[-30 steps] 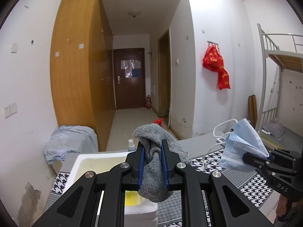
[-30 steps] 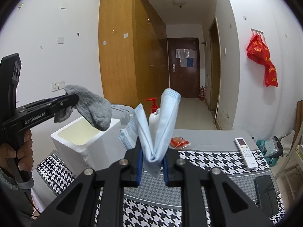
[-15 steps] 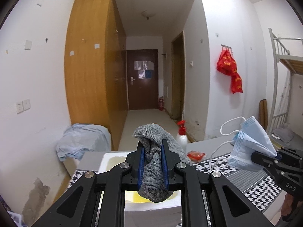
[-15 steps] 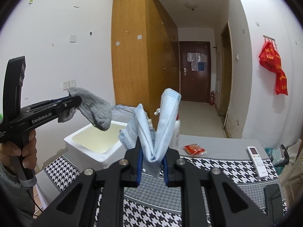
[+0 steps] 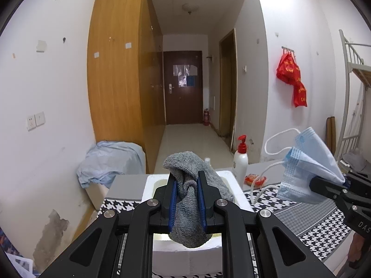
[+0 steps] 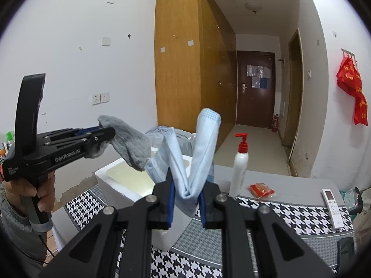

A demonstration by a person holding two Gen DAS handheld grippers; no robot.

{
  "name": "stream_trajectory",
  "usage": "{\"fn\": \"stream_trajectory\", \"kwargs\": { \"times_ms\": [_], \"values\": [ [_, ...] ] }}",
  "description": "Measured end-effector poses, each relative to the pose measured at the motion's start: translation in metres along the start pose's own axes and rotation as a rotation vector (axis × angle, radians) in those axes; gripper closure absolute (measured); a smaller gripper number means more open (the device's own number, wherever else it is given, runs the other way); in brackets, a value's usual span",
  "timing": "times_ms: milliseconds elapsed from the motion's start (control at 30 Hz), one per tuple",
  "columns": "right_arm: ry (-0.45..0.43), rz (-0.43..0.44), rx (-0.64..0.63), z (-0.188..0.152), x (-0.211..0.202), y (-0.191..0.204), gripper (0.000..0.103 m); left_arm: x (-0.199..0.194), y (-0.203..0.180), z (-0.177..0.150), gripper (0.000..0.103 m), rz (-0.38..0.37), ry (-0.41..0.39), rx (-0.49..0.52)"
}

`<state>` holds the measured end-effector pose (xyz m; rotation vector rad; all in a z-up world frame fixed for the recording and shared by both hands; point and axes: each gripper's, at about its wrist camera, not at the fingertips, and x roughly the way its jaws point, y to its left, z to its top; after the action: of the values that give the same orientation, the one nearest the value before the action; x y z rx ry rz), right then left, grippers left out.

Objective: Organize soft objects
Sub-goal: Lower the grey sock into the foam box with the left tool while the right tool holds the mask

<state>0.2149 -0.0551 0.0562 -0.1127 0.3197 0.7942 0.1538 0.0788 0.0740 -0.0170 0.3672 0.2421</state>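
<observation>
the left gripper (image 5: 187, 200) pinches a grey sock (image 5: 189, 213) between its blue pads; the sock bunches up above the fingertips, folds over to the right finger's outer side, and hangs down below them. it is held in the air over the open white foam box (image 5: 148, 186), which stands at the table's left end on a black-and-white houndstooth cloth (image 5: 324, 229). in the right wrist view the same gripper (image 6: 109, 134) shows from the side, the sock (image 6: 129, 143) drooping from its tips above the box (image 6: 111, 180), with a hand (image 6: 30, 190) around the grip.

the right gripper (image 6: 186, 202) is clamped on a light blue face mask (image 6: 194, 162); the folded middle sits between the pads and two flaps stand up above the fingers in a v. from the left wrist view the mask (image 5: 308, 169) juts out of that gripper (image 5: 329, 186), its white ear loops trailing toward the cloth.

a white pump bottle with a red top (image 6: 240, 166) stands near the table's far edge just right of the box, a small red packet (image 6: 260, 190) beside it, and a white remote (image 6: 332, 205) toward the right end.
</observation>
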Motion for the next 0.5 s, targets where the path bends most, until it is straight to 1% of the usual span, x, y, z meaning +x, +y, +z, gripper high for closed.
{"fn": "stream_trajectory", "kwargs": {
  "times_ms": [267, 500],
  "values": [
    [0.013, -0.008, 0.011, -0.001, 0.007, -0.004, 0.082, 0.025, 0.004, -0.002, 0.086, -0.003, 0.057, 0.006],
    [0.030, -0.014, 0.017, -0.003, 0.016, -0.004, 0.082, 0.048, 0.010, -0.009, 0.086, -0.006, 0.116, 0.005]
  ]
}}
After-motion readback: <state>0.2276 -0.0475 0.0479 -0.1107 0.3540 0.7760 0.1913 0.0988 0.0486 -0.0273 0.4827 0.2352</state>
